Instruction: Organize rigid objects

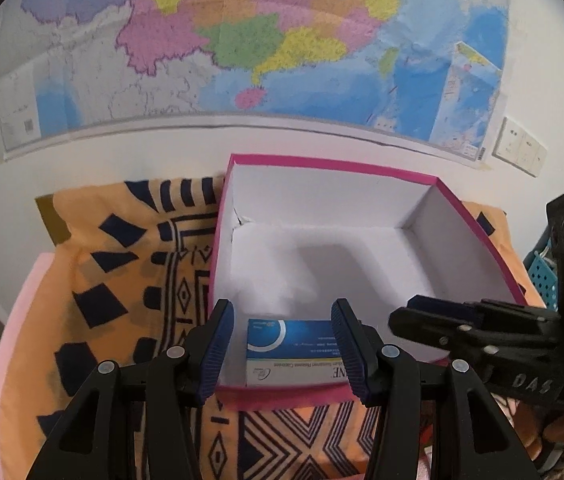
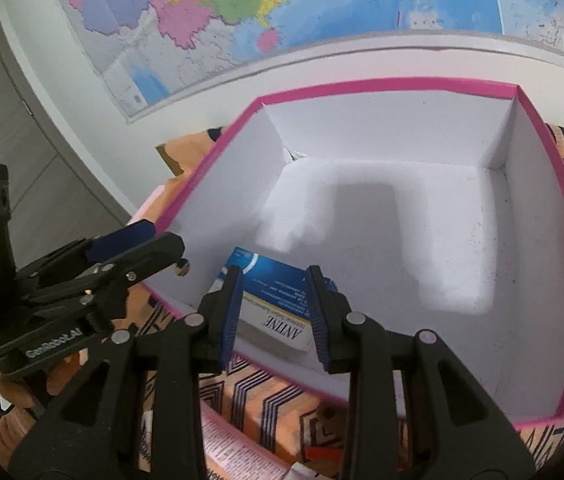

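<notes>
A blue and white medicine box (image 1: pixel 287 350) lies in the near left corner of a pink-rimmed white carton (image 1: pixel 333 166). My left gripper (image 1: pixel 283 352) is open, its fingers wide on either side of the box above the carton's near wall. In the right wrist view my right gripper (image 2: pixel 276 312) is open too, with fingers close on both sides of the medicine box (image 2: pixel 278 300) inside the carton (image 2: pixel 381 84). Each gripper shows in the other's view: the right one (image 1: pixel 433 316) at the carton's right edge, the left one (image 2: pixel 138 248) at its left edge.
The carton stands on an orange cloth with dark patterns (image 1: pixel 122 280) over a pink surface. A map (image 1: pixel 242 40) hangs on the wall behind. A blue perforated basket (image 1: pixel 541 276) is at the right. A door (image 2: pixel 10 128) is at the left. More packets (image 2: pixel 234 444) lie near my right gripper.
</notes>
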A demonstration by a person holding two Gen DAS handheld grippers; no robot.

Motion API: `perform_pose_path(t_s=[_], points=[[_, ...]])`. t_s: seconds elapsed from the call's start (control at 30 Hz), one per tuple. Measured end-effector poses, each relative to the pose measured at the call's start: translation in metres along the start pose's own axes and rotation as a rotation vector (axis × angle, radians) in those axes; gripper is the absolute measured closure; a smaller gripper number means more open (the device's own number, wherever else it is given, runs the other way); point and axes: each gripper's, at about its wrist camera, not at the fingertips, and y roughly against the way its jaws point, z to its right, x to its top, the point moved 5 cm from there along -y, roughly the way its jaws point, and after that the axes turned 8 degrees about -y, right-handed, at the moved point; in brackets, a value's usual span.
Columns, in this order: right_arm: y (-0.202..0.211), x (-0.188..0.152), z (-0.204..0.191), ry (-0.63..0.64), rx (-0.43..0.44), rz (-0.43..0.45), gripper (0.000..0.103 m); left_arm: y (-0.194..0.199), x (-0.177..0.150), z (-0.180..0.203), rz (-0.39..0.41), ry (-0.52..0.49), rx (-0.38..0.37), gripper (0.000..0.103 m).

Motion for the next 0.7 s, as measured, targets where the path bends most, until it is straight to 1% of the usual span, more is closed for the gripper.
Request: perform_pose_path(t_s=[0.07,0.2,0.3,0.37,0.5,0.6,0.7], points=[[0.013,-0.003,-0.004,0.017,0.019,0.017,0.068,0.010,-0.004,0.005,0.018,-0.022,-0.015,0.051],[0.047,-0.016,-0.012,0.057,0.057,0.048,0.068,0.031,-0.016,0.023,0.047,-0.072,-0.086,0.051],[0.069,-0.037,-0.016,0.089,0.058,0.048,0.067,0.044,-0.030,0.040,0.051,-0.111,-0.148,0.050],[0.080,-0.054,-0.011,0.092,0.056,0.035,0.067,0.050,-0.039,0.050,0.051,-0.131,-0.181,0.049],[0.094,-0.086,0.009,0.044,0.034,0.004,0.067,0.057,-0.065,0.074,0.008,-0.171,-0.274,0.049],[0.098,-0.107,0.025,-0.004,0.004,-0.014,0.067,0.056,-0.082,0.090,-0.024,-0.186,-0.320,0.049],[0.100,-0.122,0.032,-0.033,0.002,-0.033,0.067,0.054,-0.100,0.106,-0.069,-0.205,-0.361,0.049]])
